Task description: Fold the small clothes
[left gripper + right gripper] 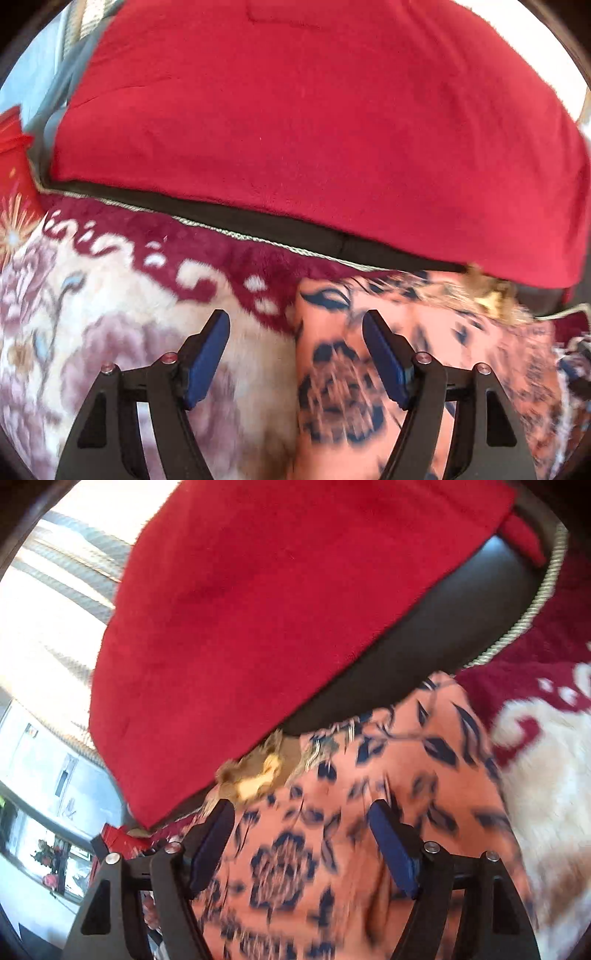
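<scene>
Both grippers are released, nothing gripped. Left gripper (295,354) has its blue-padded jaws spread, hanging over the seam where the salmon-orange fabric garment with a dark navy floral print (369,369) meets the plush cream-and-maroon floral blanket (110,314); only the right-hand jaw sits over the garment, and contact can't be told through the blur. Right gripper (301,840) is likewise spread, hovering over the middle of the same garment (332,830), a printed flower showing between the jaws, no pinch visible. The garment lies spread on the blanket (546,775) in the lower part of both views; its far edge, with a frayed yellowish patch (258,775), runs up to the dark cushion with cord piping (406,646) that carries a red fleece cover (258,609). Red printed box (14,166) at the left edge of the left view. Judgement: early stage. No clean fold line or stacked layer is visible in the exposed part, so the folds look still to do; the lower end is out of frame, so a fold there can't be ruled out. Next step probably needs a grasp on an edge or corner.
</scene>
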A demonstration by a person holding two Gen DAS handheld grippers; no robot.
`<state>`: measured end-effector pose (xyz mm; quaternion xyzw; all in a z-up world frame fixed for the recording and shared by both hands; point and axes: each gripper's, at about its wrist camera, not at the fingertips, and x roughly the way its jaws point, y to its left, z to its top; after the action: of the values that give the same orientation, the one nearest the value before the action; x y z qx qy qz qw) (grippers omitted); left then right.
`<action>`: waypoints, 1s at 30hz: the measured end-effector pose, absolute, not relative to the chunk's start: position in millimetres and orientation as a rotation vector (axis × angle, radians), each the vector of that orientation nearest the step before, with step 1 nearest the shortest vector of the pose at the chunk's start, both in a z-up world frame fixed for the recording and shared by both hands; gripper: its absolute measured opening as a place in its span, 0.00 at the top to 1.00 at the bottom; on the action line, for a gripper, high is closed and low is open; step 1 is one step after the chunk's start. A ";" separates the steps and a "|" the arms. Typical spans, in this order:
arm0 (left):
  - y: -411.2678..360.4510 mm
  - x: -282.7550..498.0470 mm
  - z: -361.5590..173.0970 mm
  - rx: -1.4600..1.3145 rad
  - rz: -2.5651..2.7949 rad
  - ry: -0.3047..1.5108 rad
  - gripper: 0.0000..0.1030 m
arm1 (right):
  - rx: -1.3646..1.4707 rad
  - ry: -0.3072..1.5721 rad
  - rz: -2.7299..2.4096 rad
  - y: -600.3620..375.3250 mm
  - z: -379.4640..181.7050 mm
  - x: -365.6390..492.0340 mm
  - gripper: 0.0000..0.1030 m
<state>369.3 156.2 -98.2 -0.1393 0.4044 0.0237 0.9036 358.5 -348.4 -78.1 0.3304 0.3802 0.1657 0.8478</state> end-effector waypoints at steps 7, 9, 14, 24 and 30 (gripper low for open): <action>167.3 231.4 -77.3 -0.292 -0.027 0.772 0.26 | 0.556 0.789 0.275 -382.2 -77.8 209.4 0.24; 168.1 186.5 -76.4 -0.316 -0.045 0.765 0.25 | 0.573 0.804 0.253 -405.3 -78.5 162.1 0.24; 159.5 108.4 -79.1 -0.344 -0.062 0.792 0.21 | 0.670 0.845 0.192 -434.3 -106.8 79.4 0.24; 143.1 44.6 -119.7 -0.448 -0.083 0.942 0.21 | 0.853 0.927 0.278 -455.6 -148.3 40.1 0.23; 142.5 29.8 -137.0 -0.466 -0.048 0.993 0.21 | 0.897 0.940 0.340 -459.4 -155.4 41.4 0.51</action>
<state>29.8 142.5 -137.0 -0.2215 0.4718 -0.0227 0.8532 41.4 -459.4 -155.4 0.4155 0.4355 0.1577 0.7828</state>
